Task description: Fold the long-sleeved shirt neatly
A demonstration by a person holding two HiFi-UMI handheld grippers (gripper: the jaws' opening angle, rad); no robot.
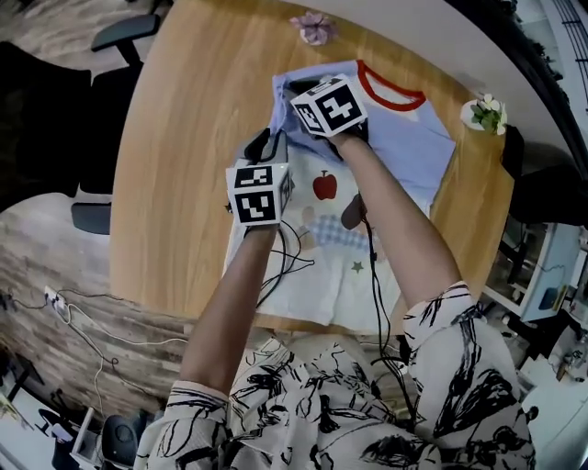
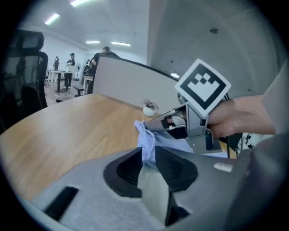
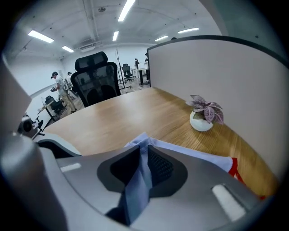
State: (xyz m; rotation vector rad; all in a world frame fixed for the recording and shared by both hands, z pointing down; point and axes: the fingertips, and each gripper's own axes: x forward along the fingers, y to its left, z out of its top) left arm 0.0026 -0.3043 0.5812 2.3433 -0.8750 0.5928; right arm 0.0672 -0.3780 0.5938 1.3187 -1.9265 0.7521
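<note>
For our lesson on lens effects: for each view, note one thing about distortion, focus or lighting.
Head view: wide-angle bending around the table, black corners, even light. Left gripper view: the near jaws are soft, the shirt between them a little clearer, and the rim is dark. Right gripper view: the ceiling lights glare white, the plant is fairly sharp, and the jaws are blurred.

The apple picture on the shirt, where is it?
Head view: the apple sits on the shirt, just right of the left gripper, left of the right forearm.
</note>
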